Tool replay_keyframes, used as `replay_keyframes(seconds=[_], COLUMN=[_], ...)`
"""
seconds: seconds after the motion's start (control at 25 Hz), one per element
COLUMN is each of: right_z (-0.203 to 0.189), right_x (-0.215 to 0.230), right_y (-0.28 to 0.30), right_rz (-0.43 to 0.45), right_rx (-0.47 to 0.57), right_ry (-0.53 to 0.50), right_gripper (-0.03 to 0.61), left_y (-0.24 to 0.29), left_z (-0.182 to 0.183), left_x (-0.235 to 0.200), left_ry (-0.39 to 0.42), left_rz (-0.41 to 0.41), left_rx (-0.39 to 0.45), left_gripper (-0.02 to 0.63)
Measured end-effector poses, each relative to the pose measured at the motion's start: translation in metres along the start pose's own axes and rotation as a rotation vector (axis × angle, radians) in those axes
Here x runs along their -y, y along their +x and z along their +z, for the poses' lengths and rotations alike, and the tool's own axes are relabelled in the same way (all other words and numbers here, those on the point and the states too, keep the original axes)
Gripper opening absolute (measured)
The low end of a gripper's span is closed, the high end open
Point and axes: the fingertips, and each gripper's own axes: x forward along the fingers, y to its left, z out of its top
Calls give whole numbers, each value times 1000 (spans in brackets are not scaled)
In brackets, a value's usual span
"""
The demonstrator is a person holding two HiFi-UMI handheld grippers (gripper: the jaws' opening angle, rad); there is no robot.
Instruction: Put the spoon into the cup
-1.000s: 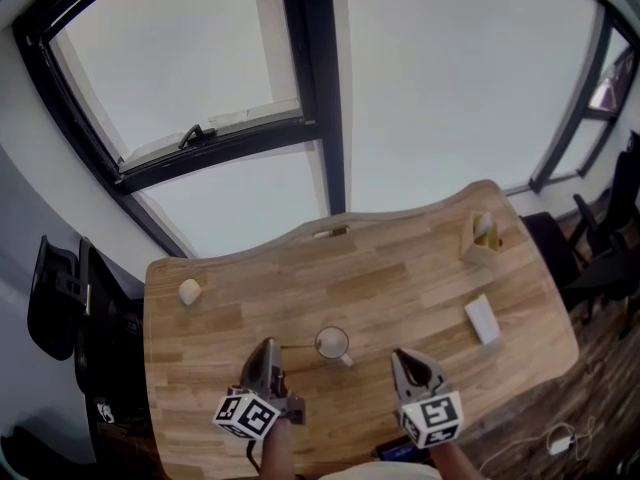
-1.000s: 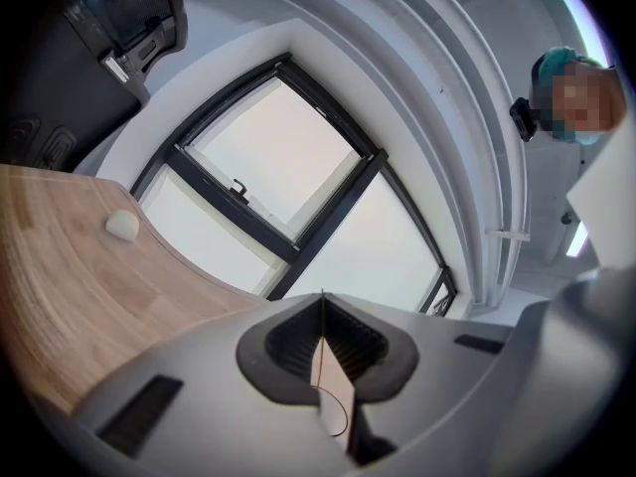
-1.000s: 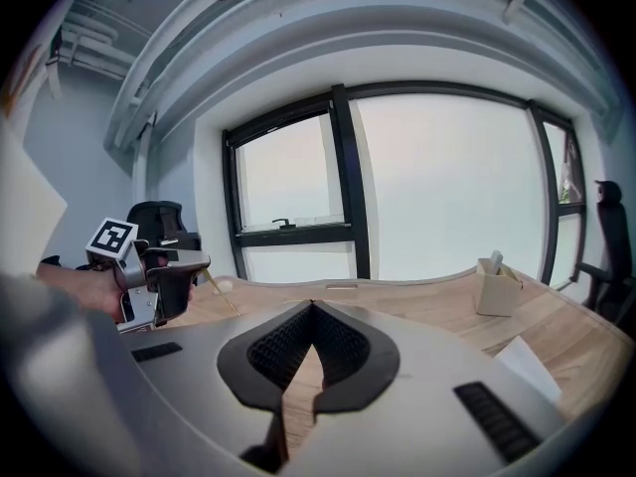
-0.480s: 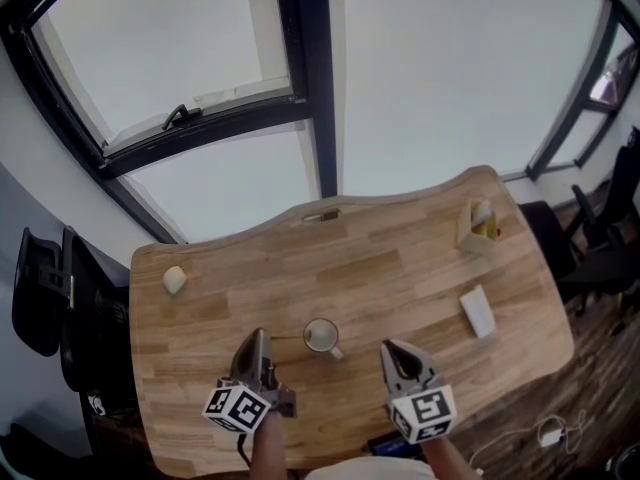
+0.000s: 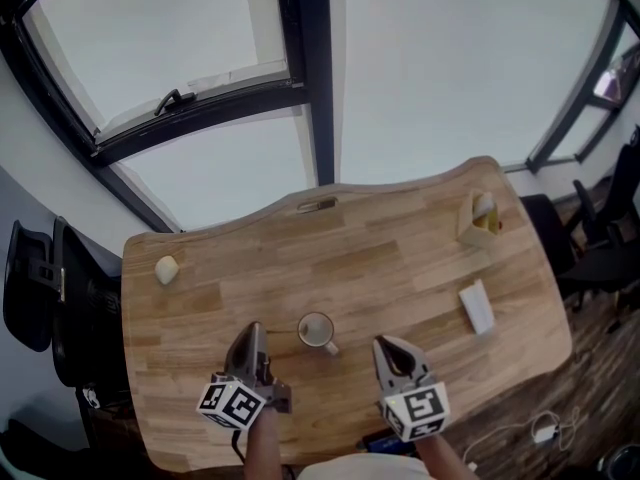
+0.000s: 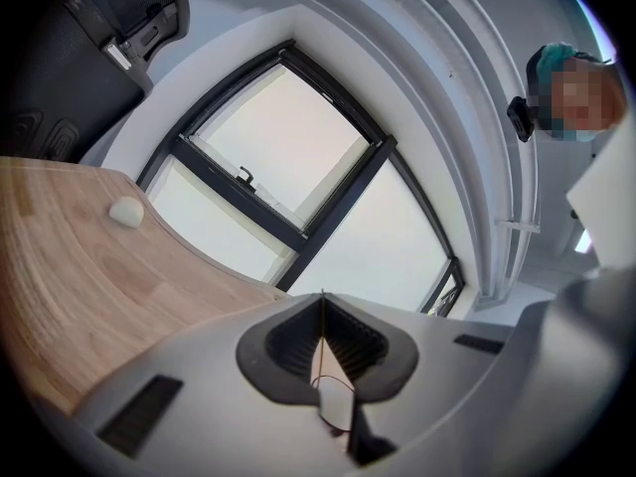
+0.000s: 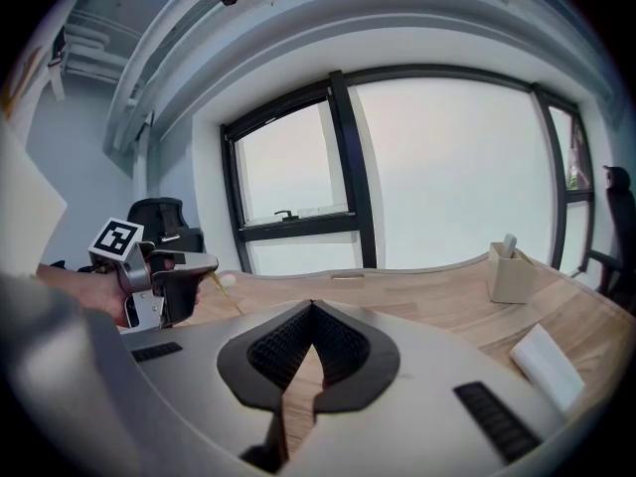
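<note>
A white cup (image 5: 316,330) stands upright on the wooden table (image 5: 400,268), near its front middle. My left gripper (image 5: 250,346) is just left of the cup and shut on a thin golden spoon (image 7: 229,294). The spoon shows as a fine line between the shut jaws (image 6: 320,351) and sticks out from that gripper (image 7: 189,271) toward the cup. My right gripper (image 5: 390,360) hovers right of the cup, shut with nothing in it; its tips (image 7: 311,304) meet. In the head view the spoon is too thin to follow.
A pale round lump (image 5: 166,268) lies at the table's left. A beige holder (image 5: 478,218) with items stands far right, with a white block (image 5: 478,306) nearer. Black chairs flank the table (image 5: 30,288). Window frames run behind it.
The head view has shifted, so the table, cup and grippers sit a little further left and higher. The left gripper keeps hold of the spoon beside the cup.
</note>
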Motion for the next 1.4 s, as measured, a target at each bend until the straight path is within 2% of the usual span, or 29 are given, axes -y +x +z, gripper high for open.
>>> replay_keyframes(seconds=[0.32,0.52,1.04,1.4], right_z=[-3,-1,-10,-10], right_x=[4,-1,-3,3], right_y=[7,8,9,13], right_rz=[-10,2,-2,-4], right_rx=[52,4,-35,-24], right_ry=[-9,14,6,13], right_gripper=[-3,-3,-3,-3], left_y=[3,7,16,21], left_z=[-4,-10,-18,-28], left_x=[-3,-2,1,1], left_ry=[-10,0,45,58], left_rz=[3,-5,-17,-16], left_rx=[-12,-32,-66,-96], left_gripper=[3,3,3,3])
